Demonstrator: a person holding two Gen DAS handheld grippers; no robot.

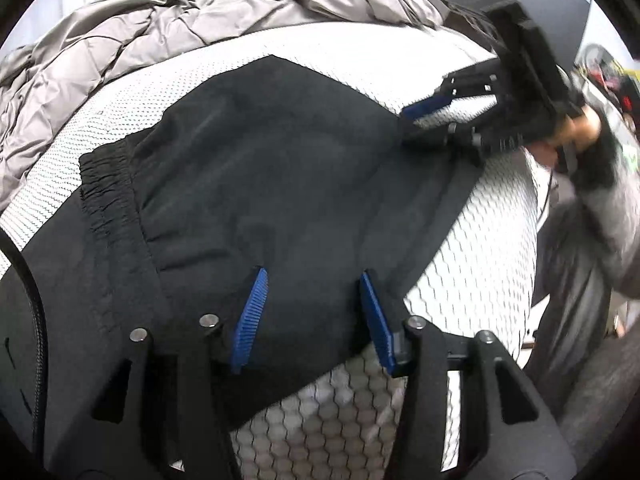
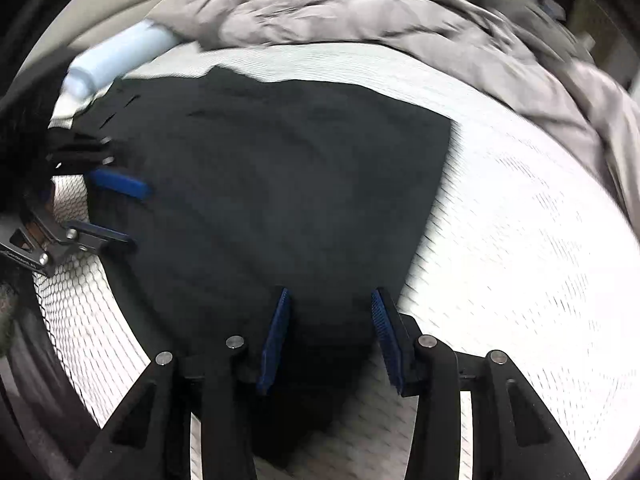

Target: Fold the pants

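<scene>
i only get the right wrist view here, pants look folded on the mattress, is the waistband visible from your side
Observer: Yes. The left wrist view shows the gathered elastic waistband lying at the left edge of the black pants.
Operator: what's holding the right hand-held gripper, i just see its fingers
Observer: A hand in a dark glove and grey sleeve grips the right hand-held gripper at the pants' far right corner.
Operator: anything off the bed on that side
Observer: Blurred clutter with red and yellow bits sits beyond the mattress; too blurred to name.

Bedroom: mattress (image 1: pixel 320 44), rumpled duvet (image 1: pixel 168 12).
</scene>
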